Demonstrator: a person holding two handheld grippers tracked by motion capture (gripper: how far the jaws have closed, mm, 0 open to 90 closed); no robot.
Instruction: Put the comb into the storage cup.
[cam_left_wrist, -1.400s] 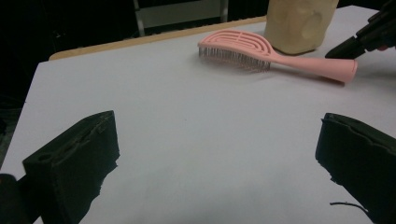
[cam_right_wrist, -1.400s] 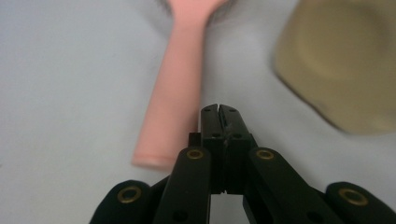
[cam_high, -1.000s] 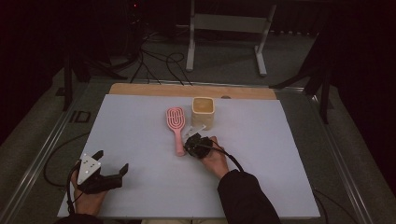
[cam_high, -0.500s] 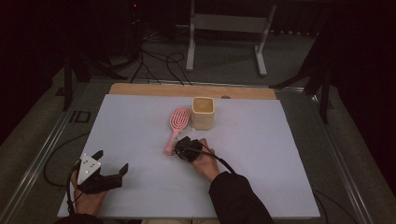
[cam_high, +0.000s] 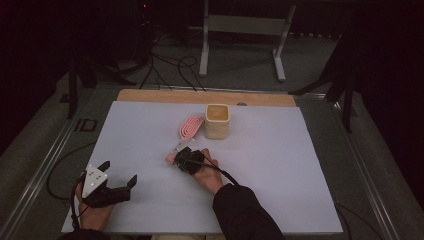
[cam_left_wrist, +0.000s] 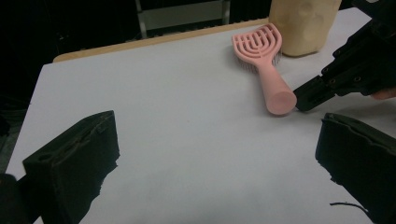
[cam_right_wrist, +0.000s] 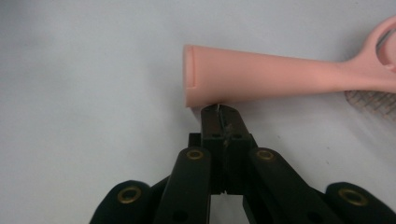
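right gripper view: right hand-held gripper (cam_right_wrist: 219, 108) closed, tips touching the pink hairbrush (cam_right_wrist: 261, 74) handle; left hand-held gripper (cam_left_wrist: 205, 154) gapes open, empty.

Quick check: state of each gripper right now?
Left gripper: open, holding nothing.
Right gripper: shut, empty, tips against the brush handle.

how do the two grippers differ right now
The left gripper has its jaws wide apart; the right gripper has its jaws pressed together. The left one sits away from everything; the right one's tips are at the pink brush handle end. Both are black and hand-held.
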